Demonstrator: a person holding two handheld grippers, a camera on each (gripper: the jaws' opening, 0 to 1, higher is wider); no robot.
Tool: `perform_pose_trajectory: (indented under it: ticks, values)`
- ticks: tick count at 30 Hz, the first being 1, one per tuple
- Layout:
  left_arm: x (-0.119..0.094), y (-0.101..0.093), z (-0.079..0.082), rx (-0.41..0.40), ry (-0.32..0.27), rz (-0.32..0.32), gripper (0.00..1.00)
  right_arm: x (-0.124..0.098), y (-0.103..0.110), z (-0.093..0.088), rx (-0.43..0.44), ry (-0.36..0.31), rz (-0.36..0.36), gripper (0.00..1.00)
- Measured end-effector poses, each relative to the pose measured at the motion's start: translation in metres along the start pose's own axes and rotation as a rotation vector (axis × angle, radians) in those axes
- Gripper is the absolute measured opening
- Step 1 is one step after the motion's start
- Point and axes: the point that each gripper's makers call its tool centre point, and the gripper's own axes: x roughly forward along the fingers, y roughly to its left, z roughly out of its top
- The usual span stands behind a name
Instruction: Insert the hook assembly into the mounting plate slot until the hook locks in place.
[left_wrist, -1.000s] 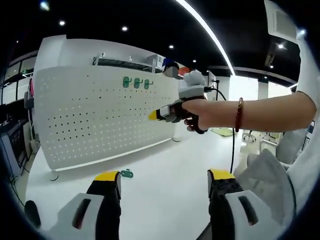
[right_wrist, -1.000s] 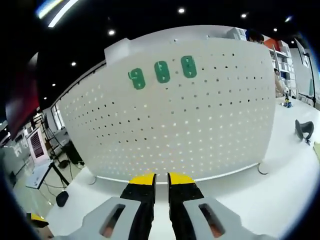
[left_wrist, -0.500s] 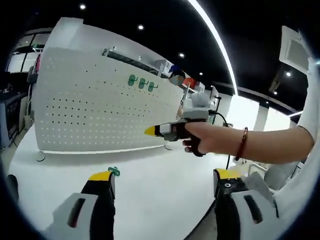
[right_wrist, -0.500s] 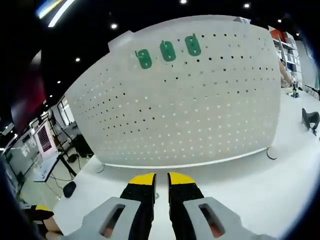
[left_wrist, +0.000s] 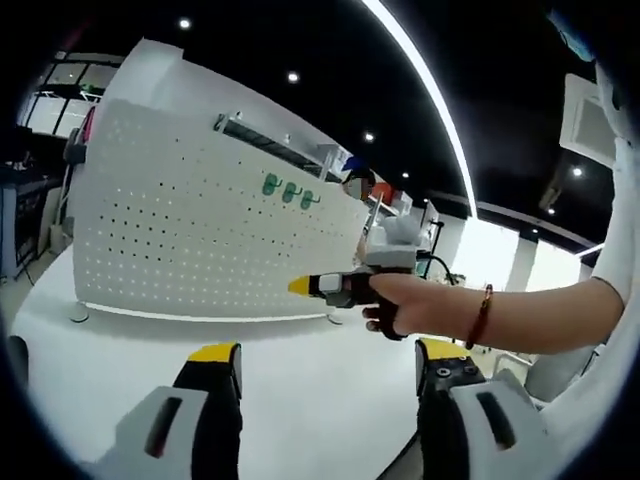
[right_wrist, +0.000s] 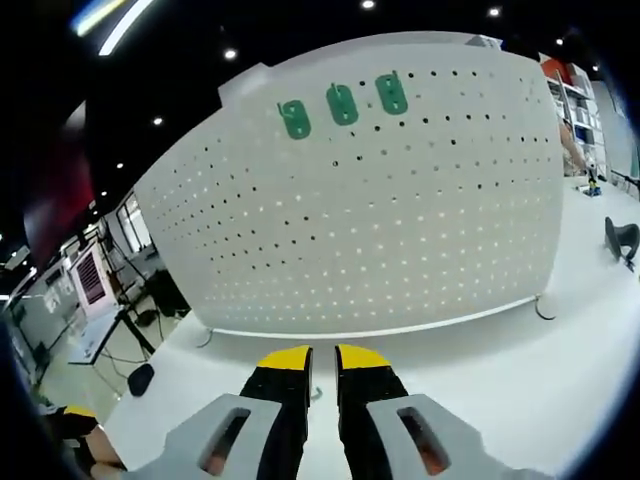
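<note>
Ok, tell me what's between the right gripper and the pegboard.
In the right gripper view, bare white tabletop lies between the right gripper and the pegboard.

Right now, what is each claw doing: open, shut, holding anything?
Left claw: open, holding nothing.
Right claw: nearly shut, nothing visible between its jaws.

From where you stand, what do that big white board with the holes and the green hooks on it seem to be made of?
The pegboard looks like thin painted sheet metal: smooth matte white, neatly punched holes. The three green hooks look like moulded plastic, with even colour and rounded edges. Neither is certain.
</note>
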Motion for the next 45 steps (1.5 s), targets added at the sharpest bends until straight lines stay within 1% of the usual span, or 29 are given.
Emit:
perform_pose_trajectory:
  ticks: [2,4,5,8,11,12,13,15,17,20,21,22,23,24,27,28,29,31,32,33,34,36,40,43,45]
  values:
    - [0.001,-0.002,-0.002,0.010,0.006,-0.009,0.75,0.000,0.000,0.000,-0.001,0.001,0.000,0.08]
    - [0.001,-0.003,-0.002,0.046,0.000,-0.009,0.75,0.000,-0.001,-0.001,0.003,0.001,-0.001,0.08]
    - [0.001,-0.003,-0.003,0.050,0.000,-0.011,0.76,0.000,-0.001,-0.002,0.001,0.002,-0.001,0.08]
    - [0.001,-0.005,-0.001,0.034,-0.010,-0.025,0.75,0.000,-0.002,-0.003,-0.001,0.002,-0.002,0.08]
    - [0.002,-0.006,-0.004,0.031,0.005,-0.035,0.75,0.002,-0.002,-0.005,0.002,0.006,-0.002,0.08]
    - [0.002,-0.006,-0.004,0.029,0.002,-0.034,0.75,0.002,-0.002,-0.004,0.003,0.004,-0.001,0.08]
    - [0.002,-0.008,-0.002,0.016,-0.018,-0.049,0.77,0.002,-0.001,-0.004,0.001,0.001,0.000,0.08]
    - [0.002,-0.007,-0.001,-0.003,-0.023,-0.049,0.76,0.003,0.000,-0.005,-0.003,0.003,0.002,0.08]
    - [0.003,-0.009,0.001,0.003,-0.036,-0.062,0.77,0.004,0.003,-0.006,-0.007,0.004,0.008,0.08]
    - [0.002,-0.011,0.001,-0.003,-0.045,-0.076,0.73,0.006,0.006,-0.008,-0.012,0.008,0.014,0.07]
    - [0.003,-0.009,0.004,-0.003,-0.067,-0.059,0.75,0.006,0.007,-0.009,-0.014,0.011,0.016,0.07]
    - [0.003,-0.009,0.003,-0.009,-0.062,-0.065,0.76,0.007,0.008,-0.010,-0.016,0.012,0.019,0.07]
    - [0.003,-0.007,0.002,-0.011,-0.048,-0.054,0.76,0.007,0.009,-0.011,-0.019,0.013,0.022,0.07]
    - [0.003,-0.007,0.001,0.022,-0.046,-0.057,0.76,0.008,0.010,-0.012,-0.021,0.016,0.024,0.07]
    - [0.003,-0.009,0.001,0.013,-0.038,-0.060,0.77,0.012,0.011,-0.015,-0.028,0.023,0.035,0.07]
    - [0.003,-0.011,0.001,0.035,-0.034,-0.069,0.77,0.013,0.012,-0.016,-0.031,0.025,0.037,0.07]
    - [0.004,-0.013,0.001,0.045,-0.032,-0.075,0.79,0.013,0.012,-0.017,-0.033,0.028,0.039,0.07]
    - [0.004,-0.014,0.001,0.020,-0.023,-0.080,0.81,0.016,0.013,-0.020,-0.038,0.038,0.046,0.07]
    - [0.005,-0.014,-0.001,0.061,-0.007,-0.083,0.82,0.018,0.015,-0.023,-0.040,0.047,0.055,0.07]
    - [0.005,-0.010,-0.001,0.107,-0.004,-0.056,0.83,0.019,0.015,-0.024,-0.041,0.050,0.056,0.07]
    - [0.006,-0.010,-0.002,0.125,0.003,-0.053,0.84,0.021,0.016,-0.026,-0.046,0.054,0.060,0.07]
    - [0.008,-0.014,-0.004,0.100,0.016,-0.075,0.85,0.024,0.017,-0.031,-0.055,0.069,0.069,0.07]
    - [0.009,-0.009,-0.007,0.082,0.030,-0.068,0.87,0.028,0.018,-0.038,-0.060,0.087,0.078,0.07]
    - [0.008,-0.007,-0.007,0.070,0.023,-0.065,0.86,0.031,0.018,-0.045,-0.068,0.105,0.079,0.07]
    - [0.007,-0.005,-0.009,0.066,0.041,-0.060,0.86,0.034,0.019,-0.050,-0.074,0.117,0.086,0.07]
